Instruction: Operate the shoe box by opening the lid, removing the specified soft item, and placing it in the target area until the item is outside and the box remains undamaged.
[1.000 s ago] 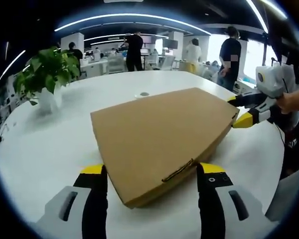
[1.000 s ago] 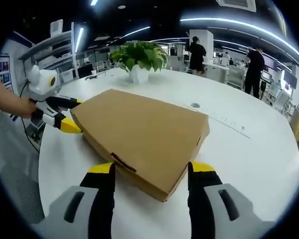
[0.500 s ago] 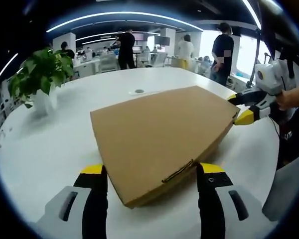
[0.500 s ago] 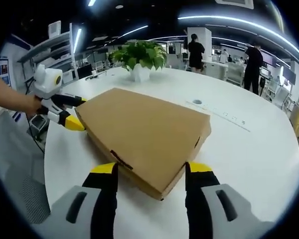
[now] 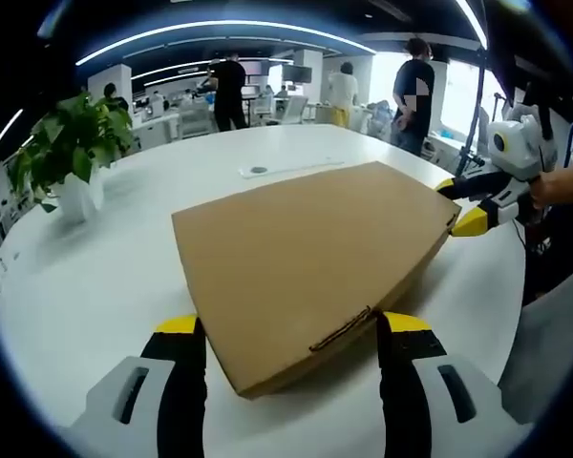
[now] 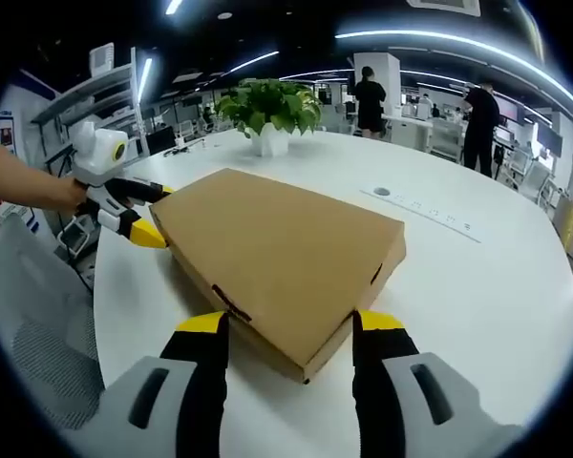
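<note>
Straddling one corner of the shoe box [image 5: 306, 258], our left gripper [image 5: 291, 329] stands with its jaws spread wide, one yellow-tipped jaw on either side of that corner. We cannot tell from the left gripper view whether the pads touch the cardboard; nothing looks clamped. The box runs straight ahead of this gripper, its long axis heading away and to the right, flat on the white table [image 5: 95, 277].

At the far right end of that same axis, our right gripper [image 5: 463, 205] sits at the opposite corner. In the right gripper view the right gripper [image 6: 286, 329] is likewise wide open, a near corner of the box [image 6: 282, 253] rising between its jaws, and the left gripper [image 6: 138, 215] shows at the far left corner. So we hold the box diagonally, one gripper at each end, and neither is nearer the whole; each is nearest its own corner.

The lid is shut, and a small slot or tab shows on the edge just ahead of each gripper, at the left jaw in the right gripper view. We judge the opening has not begun, and the coming move turns on lifting the lid edge from one corner while the other steadies the base. The soft item is hidden inside.

Beyond the box, further ahead and to the left of the left gripper, a potted plant [image 5: 67, 157] stands well apart.
</note>
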Demonstrator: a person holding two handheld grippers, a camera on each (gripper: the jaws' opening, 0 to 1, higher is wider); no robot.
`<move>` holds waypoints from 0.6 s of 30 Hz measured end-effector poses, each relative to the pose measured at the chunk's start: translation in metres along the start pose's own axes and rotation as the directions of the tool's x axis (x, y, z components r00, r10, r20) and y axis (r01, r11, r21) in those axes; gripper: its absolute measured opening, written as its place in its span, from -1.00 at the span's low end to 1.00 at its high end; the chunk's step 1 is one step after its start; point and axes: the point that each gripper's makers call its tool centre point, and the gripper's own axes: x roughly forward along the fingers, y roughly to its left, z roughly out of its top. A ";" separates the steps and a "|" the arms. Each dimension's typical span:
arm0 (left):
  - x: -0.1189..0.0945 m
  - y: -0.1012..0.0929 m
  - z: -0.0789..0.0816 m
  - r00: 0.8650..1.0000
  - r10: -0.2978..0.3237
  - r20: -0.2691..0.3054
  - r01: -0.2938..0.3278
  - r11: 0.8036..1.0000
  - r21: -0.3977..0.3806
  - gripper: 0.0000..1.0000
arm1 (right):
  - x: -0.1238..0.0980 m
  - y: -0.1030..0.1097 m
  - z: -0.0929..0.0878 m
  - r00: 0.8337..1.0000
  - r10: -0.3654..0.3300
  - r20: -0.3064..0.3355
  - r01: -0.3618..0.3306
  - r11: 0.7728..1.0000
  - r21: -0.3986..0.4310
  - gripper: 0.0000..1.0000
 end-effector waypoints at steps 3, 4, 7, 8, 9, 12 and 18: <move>-0.003 0.001 -0.002 1.000 -0.007 -0.002 0.007 1.000 0.004 0.50 | -0.002 0.004 -0.001 1.000 -0.005 0.003 0.005 1.000 0.003 -0.04; -0.004 0.001 -0.003 1.000 -0.009 -0.003 0.009 1.000 0.006 0.49 | -0.002 0.005 -0.002 1.000 -0.006 0.004 0.005 1.000 0.004 -0.04; -0.007 0.002 -0.005 1.000 -0.018 -0.006 0.018 1.000 0.012 0.49 | -0.003 0.010 -0.002 1.000 -0.009 0.005 0.009 1.000 0.008 -0.05; -0.007 0.003 -0.005 1.000 -0.021 -0.008 0.021 1.000 0.014 0.49 | -0.003 0.012 -0.003 1.000 -0.010 0.005 0.010 1.000 0.008 -0.05; -0.009 0.003 -0.006 1.000 -0.026 -0.010 0.026 1.000 0.017 0.49 | -0.004 0.014 -0.003 1.000 -0.011 0.005 0.011 1.000 0.009 -0.06; -0.011 0.006 -0.008 0.999 -0.037 -0.013 0.037 0.999 0.026 0.49 | -0.005 0.019 -0.005 1.000 -0.015 0.005 0.015 1.000 0.008 -0.07; -0.017 0.009 -0.013 0.998 -0.056 -0.025 0.057 0.998 0.042 0.49 | -0.008 0.032 -0.007 1.000 -0.017 0.012 0.017 1.000 0.013 -0.09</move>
